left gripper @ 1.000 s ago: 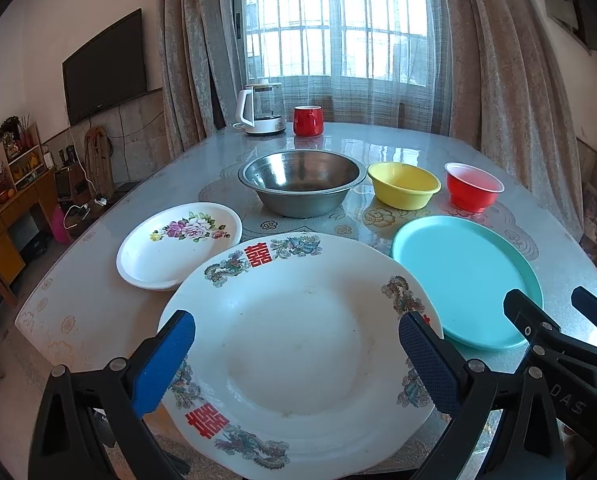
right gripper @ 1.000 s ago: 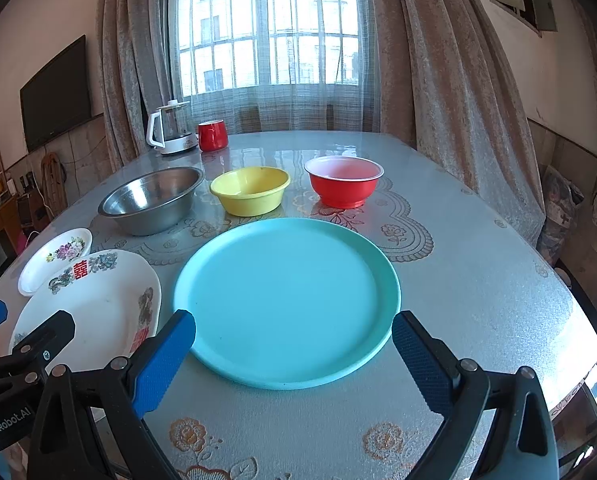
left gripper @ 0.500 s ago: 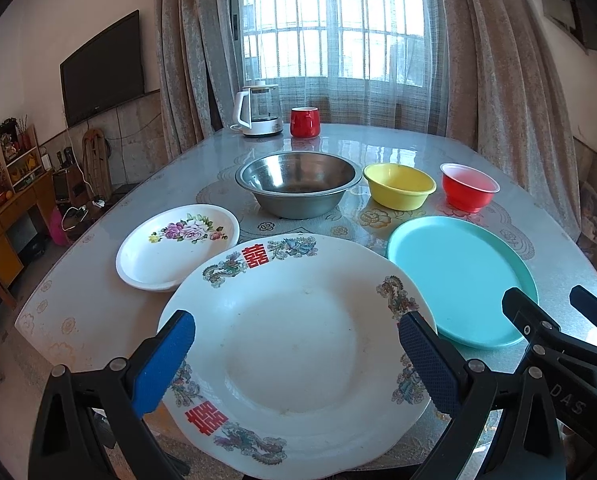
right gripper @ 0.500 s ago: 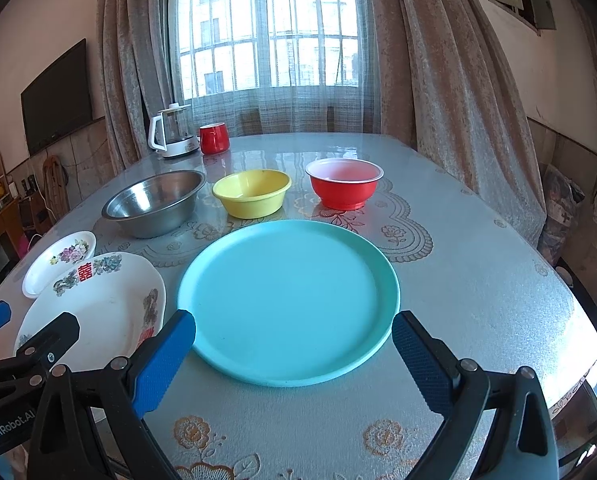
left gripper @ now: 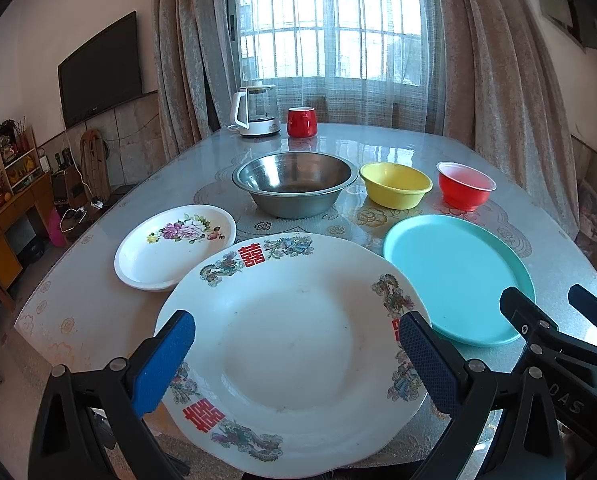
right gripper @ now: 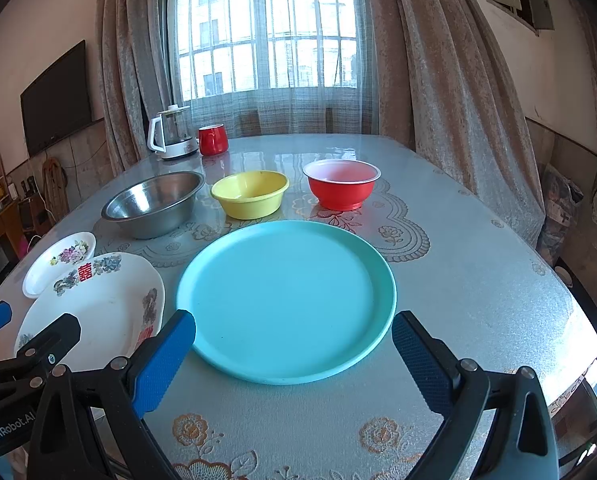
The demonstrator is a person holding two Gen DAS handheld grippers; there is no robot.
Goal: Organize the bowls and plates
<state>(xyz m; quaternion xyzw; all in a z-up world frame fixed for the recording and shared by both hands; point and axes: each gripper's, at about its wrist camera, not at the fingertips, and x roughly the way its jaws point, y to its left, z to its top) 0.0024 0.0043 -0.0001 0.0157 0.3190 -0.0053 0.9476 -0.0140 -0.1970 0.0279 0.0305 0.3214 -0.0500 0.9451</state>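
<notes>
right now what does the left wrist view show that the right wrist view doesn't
Only the left wrist view shows the near rim of the large white plate hanging past the table edge, between the open left gripper's fingers.

Only the right wrist view shows the teal plate whole, and the table's right side.

Both show the floral plate, steel bowl, yellow bowl, red bowl, kettle and red mug.

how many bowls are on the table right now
3, in a row across the table behind the plates: a steel bowl on the left, a yellow bowl in the middle, a red bowl on the right. None looks hidden.
</notes>
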